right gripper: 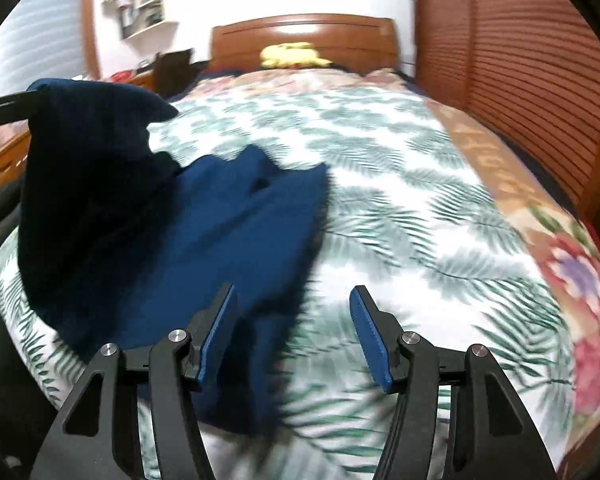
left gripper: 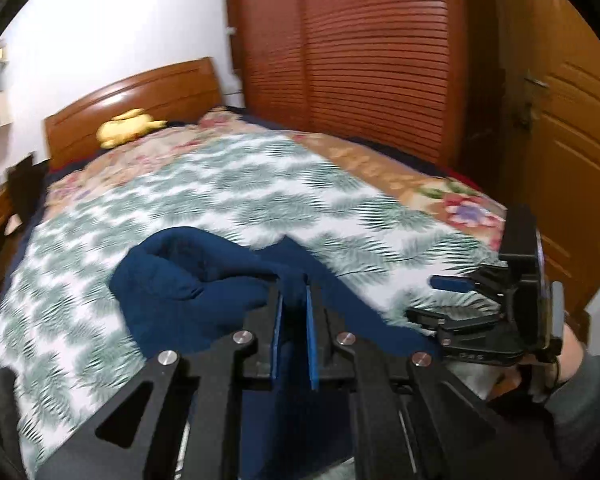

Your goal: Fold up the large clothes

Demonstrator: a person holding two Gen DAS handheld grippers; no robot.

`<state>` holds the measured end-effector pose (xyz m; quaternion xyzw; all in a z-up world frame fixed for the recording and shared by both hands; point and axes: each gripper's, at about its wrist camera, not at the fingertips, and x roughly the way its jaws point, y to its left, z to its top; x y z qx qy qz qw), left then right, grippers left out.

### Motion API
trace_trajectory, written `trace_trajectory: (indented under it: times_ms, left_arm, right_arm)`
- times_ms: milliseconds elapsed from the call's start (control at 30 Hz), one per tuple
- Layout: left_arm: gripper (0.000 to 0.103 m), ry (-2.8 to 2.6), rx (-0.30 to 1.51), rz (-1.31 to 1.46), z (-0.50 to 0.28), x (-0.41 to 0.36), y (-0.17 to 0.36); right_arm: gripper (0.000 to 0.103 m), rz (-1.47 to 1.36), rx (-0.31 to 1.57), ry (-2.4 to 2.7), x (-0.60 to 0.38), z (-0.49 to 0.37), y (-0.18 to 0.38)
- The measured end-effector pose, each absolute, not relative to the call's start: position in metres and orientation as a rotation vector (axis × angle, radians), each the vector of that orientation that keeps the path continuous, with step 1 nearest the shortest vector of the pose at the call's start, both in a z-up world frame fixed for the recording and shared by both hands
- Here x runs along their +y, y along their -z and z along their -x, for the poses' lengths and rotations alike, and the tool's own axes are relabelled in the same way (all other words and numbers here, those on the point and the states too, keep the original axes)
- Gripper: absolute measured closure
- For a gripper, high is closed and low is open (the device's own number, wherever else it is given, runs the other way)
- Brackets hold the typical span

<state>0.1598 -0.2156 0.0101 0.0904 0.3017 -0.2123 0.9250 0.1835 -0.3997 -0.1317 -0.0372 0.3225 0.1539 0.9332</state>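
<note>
Navy garment point(right gripper: 204, 240) lies on my leaf-print bedspread point(right gripper: 420, 216) at the near left of the bed, one edge lifted. My left gripper point(left gripper: 294, 292) is clamped narrowly on that raised fabric. My right gripper point(right gripper: 292, 332) hangs with its fingers spread wide, apparently gripping nothing, though blur makes the cloth's edge hard to place.

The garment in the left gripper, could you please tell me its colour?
Plain dark navy blue garment; clearest in the right wrist view.
</note>
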Motion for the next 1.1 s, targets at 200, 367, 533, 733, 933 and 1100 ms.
trace_trajectory:
  times_ms: [200, 367, 533, 733, 933, 1100]
  left_arm:
    - [0.096, 0.503, 0.723, -0.205, -0.173, -0.261, 0.020]
    - [0.092, 0.497, 0.782, -0.196, -0.170, -0.259, 0.041]
    - [0.089, 0.485, 0.762, -0.233, -0.154, -0.254, 0.037]
    - [0.081, 0.480, 0.730, -0.201, -0.133, -0.228, 0.024]
    - [0.076, 0.409, 0.736, -0.189, -0.127, -0.190, 0.033]
    - [0.075, 0.343, 0.751, -0.160, -0.129, -0.159, 0.043]
  right_arm:
    - [0.044, 0.019, 0.656, -0.266, -0.433, -0.182, 0.127]
    - [0.044, 0.016, 0.645, -0.285, -0.431, -0.181, 0.120]
    - [0.044, 0.036, 0.645, -0.314, -0.417, -0.186, 0.119]
    - [0.044, 0.045, 0.639, -0.345, -0.401, -0.190, 0.113]
    - [0.044, 0.067, 0.611, -0.374, -0.382, -0.190, 0.104]
    - [0.044, 0.079, 0.593, -0.388, -0.371, -0.189, 0.099]
